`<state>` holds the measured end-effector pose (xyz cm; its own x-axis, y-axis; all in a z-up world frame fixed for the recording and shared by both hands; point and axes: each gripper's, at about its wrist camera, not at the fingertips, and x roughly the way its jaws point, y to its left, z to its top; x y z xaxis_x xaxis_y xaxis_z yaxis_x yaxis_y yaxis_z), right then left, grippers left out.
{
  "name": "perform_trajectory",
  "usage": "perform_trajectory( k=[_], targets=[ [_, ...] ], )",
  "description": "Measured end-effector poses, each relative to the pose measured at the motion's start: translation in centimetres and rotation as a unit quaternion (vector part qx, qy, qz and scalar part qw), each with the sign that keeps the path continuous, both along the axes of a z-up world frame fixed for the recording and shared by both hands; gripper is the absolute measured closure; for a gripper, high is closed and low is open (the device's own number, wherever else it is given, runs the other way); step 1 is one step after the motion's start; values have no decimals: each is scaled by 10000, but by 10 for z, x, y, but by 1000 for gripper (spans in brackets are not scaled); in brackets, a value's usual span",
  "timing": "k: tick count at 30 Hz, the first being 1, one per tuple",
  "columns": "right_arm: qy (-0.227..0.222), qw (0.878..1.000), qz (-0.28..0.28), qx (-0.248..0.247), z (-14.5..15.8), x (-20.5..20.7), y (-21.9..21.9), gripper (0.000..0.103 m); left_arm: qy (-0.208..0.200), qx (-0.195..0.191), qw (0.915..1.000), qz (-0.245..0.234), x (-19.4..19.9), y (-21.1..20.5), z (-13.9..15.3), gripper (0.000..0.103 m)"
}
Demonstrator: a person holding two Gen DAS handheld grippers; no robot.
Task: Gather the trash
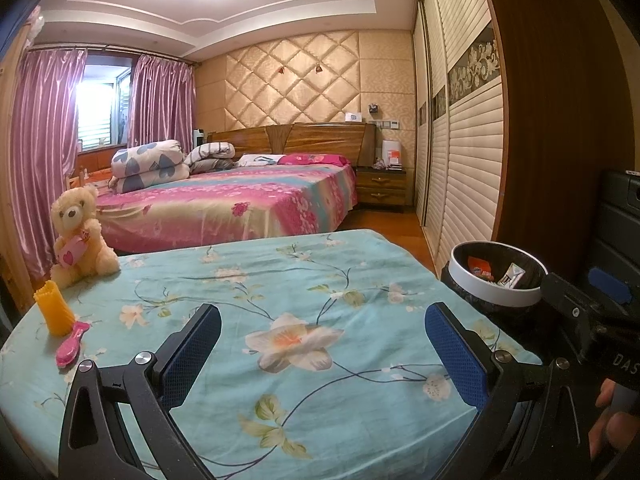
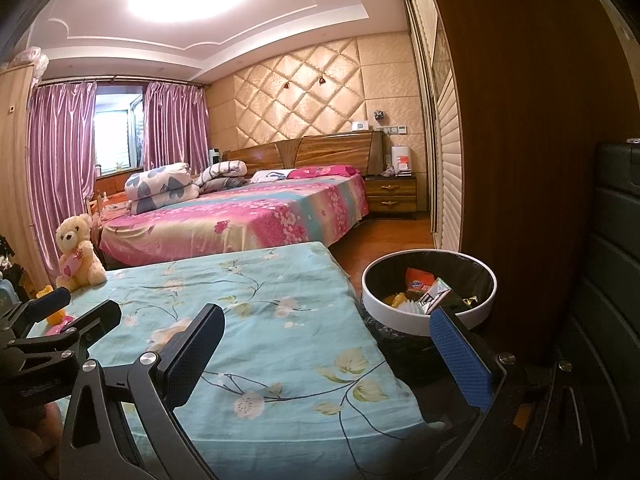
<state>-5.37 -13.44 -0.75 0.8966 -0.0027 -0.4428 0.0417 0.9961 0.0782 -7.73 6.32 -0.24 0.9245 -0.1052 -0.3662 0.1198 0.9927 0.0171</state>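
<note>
A round white-rimmed trash bin with a black liner stands on the floor right of the table; it also shows in the left wrist view. Inside lie an orange wrapper, a white carton and other scraps. My left gripper is open and empty above the floral tablecloth. My right gripper is open and empty over the table's right edge, its right finger near the bin's rim. The left gripper also shows in the right wrist view.
A teddy bear, a yellow ribbed cup and a pink hairbrush sit at the table's left. Beyond are a bed, a nightstand, a wardrobe and a dark wooden panel right of the bin.
</note>
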Motion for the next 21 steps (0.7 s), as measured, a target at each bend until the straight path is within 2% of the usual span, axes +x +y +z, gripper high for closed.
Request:
perform_trajectory(
  k=[21],
  targets=[
    [58,10000,24,11,0,0,3,0,79,-32,10000,4,5,2,-2,1]
  ],
)
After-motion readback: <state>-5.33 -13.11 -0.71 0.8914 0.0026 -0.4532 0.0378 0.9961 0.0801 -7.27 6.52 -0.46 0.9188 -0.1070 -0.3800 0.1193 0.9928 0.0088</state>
